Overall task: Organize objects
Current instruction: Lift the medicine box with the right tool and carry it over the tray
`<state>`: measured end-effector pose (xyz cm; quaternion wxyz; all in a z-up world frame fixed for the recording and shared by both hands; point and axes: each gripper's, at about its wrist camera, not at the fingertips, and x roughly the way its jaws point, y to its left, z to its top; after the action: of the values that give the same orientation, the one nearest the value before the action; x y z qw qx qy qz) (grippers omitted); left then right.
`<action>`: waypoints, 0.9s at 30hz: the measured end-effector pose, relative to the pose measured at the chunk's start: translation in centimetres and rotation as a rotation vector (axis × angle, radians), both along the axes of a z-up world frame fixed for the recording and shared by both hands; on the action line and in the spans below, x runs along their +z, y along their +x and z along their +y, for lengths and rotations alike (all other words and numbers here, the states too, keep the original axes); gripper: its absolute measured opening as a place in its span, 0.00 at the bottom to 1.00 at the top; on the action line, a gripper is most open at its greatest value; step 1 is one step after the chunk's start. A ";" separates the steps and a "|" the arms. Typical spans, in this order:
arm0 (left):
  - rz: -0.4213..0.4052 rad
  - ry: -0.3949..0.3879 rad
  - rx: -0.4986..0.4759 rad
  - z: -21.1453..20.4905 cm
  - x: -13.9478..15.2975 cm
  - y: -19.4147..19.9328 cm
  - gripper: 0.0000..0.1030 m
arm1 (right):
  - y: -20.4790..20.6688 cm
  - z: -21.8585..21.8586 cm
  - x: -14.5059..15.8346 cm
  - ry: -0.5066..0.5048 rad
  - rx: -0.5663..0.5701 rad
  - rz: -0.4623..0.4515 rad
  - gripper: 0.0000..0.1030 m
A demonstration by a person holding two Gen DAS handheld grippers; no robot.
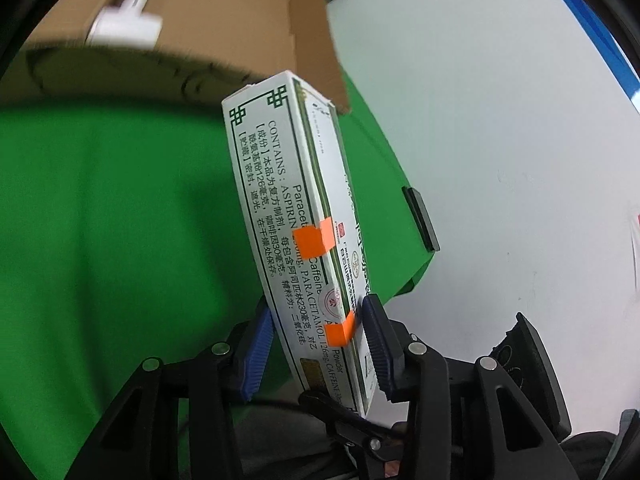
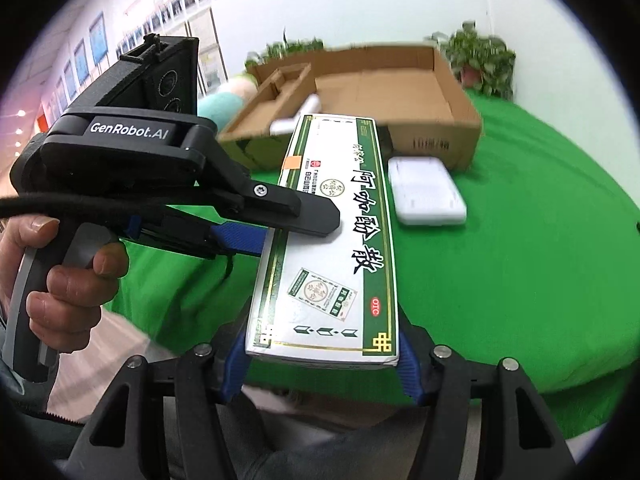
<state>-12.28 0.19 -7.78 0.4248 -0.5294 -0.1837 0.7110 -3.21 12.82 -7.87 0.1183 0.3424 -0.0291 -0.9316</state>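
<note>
The medicine box [image 2: 328, 248] is long, flat and white with dark green borders, gold trim, black Chinese lettering, a red OTC mark and orange tape tabs; it is held level above the green cloth, its far end pointing to 12 o'clock at the open cardboard tray [image 2: 440, 80]. A white T-shaped item [image 2: 298, 116] lies inside that tray at 11 o'clock of the box's far end. A flat white case [image 2: 426, 190] lies on the cloth at 2 o'clock, just before the tray's front wall.

Bright even indoor light, soft shadows, heavy fisheye bending with black corners, cardboard box [image 1: 192, 20] motion-blurred (left view)
</note>
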 end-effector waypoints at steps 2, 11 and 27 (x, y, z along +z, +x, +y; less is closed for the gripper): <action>0.069 -0.020 -0.005 0.1 2.1 -0.3 0.39 | -0.7 0.1 0.7 -0.010 0.001 0.045 0.58; 0.429 -0.075 0.000 0.2 13.9 -0.5 0.39 | -3.5 -0.2 7.8 -0.028 0.004 0.285 0.57; 0.706 -0.096 0.056 -0.2 29.4 -6.3 0.39 | -10.2 -2.0 19.5 -0.092 0.011 0.467 0.57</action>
<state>-18.61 -0.02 21.59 0.4169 -0.2652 -0.0062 0.8694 -13.37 10.85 11.58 0.1425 0.1120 -0.0417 -0.9826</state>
